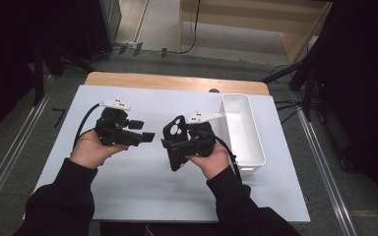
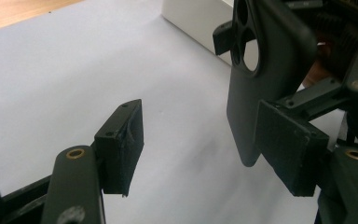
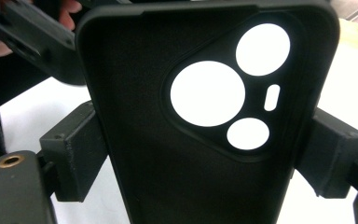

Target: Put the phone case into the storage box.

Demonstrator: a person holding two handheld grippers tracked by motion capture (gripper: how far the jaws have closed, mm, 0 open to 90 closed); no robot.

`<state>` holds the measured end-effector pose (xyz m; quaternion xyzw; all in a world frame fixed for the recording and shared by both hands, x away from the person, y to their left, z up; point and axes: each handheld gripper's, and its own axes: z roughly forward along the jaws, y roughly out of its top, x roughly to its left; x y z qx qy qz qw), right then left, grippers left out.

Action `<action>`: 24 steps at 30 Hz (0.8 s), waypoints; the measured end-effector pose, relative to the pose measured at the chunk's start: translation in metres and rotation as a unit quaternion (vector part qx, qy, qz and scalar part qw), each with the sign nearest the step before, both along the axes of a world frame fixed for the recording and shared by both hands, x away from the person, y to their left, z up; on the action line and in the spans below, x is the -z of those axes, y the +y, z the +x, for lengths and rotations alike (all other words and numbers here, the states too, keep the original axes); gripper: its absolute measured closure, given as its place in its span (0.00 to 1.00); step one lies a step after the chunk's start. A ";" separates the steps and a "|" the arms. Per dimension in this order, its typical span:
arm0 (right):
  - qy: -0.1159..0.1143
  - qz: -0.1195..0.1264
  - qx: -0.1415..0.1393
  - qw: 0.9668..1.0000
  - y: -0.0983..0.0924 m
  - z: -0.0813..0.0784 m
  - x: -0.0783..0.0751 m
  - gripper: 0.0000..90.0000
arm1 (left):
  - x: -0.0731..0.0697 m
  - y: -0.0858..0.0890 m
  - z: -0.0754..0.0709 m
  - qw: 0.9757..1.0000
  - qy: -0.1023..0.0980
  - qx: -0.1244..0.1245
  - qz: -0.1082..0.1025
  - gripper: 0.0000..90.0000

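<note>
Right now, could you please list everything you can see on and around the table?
phone case: one, black, held upright off the table in the right tool, camera cutouts at the top
bin: one, white, long, on the table's right side
sheet: one, white, covering most of the table
table: one, wooden, far edge showing beyond the sheet
left tool: one, black, open, nothing between its pads, beside the case
right tool: one, black, shut on the case
hands: two, dark sleeves, one on each tool
</note>
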<state>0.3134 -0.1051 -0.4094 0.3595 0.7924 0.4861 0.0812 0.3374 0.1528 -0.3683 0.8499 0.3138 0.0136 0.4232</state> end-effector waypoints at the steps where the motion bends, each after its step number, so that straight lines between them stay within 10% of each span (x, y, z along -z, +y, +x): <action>1: 0.001 0.001 -0.001 1.000 0.000 0.000 0.000 0.13 | 0.002 0.000 0.000 1.000 0.003 0.004 0.000 0.37; 24: 0.007 0.001 -0.063 0.998 -0.011 0.006 -0.008 0.13 | 0.040 -0.001 -0.015 0.999 -0.015 0.051 -0.010 0.31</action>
